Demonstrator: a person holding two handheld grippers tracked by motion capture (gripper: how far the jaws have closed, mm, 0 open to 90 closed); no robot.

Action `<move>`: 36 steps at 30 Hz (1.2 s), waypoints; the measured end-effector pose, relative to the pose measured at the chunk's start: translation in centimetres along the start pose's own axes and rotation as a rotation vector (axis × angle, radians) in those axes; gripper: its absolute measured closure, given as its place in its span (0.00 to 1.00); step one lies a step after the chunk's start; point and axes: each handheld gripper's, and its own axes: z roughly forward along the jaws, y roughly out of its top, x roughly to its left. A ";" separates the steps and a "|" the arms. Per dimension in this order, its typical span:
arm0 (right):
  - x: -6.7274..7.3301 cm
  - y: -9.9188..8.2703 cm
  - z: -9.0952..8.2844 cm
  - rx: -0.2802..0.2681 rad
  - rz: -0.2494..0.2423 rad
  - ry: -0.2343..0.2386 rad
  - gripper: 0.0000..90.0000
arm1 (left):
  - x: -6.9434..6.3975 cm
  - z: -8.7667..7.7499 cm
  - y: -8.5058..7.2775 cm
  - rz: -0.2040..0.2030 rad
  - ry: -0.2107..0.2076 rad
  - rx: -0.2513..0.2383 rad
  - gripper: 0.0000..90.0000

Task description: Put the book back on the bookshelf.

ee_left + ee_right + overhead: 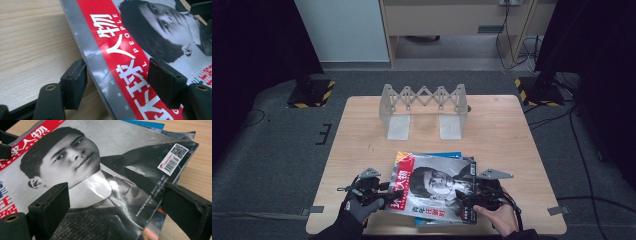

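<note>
At the lower centre of the table [362, 125], my left gripper [117, 82] and right gripper [112, 212], jaws apart, straddle opposite edges of the top magazine [432, 187], a light, floppy, glossy, likely slippery thing best pinched at spine and fore-edge.

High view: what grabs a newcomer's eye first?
The magazine with the red title band and large cover portrait, lying atop a small stack at the near edge of the wooden table. The left hand-held gripper and the right hand-held gripper flank it, each with open jaws straddling one edge of the cover. Farther back stands a grey accordion-style rack, with nothing in it.
</note>
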 end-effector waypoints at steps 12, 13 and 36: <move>0.5 0.7 1.1 -0.003 -0.016 -0.032 0.10 | 0.0 -0.9 0.3 0.044 0.038 -0.052 0.58; 0.5 0.8 1.2 -0.001 -0.019 -0.033 0.10 | 0.1 -1.0 0.4 0.047 0.045 -0.057 0.61; 0.8 0.8 1.4 -0.023 -0.066 -0.030 0.13 | 1.2 -2.3 -0.7 -0.014 0.128 -0.059 0.33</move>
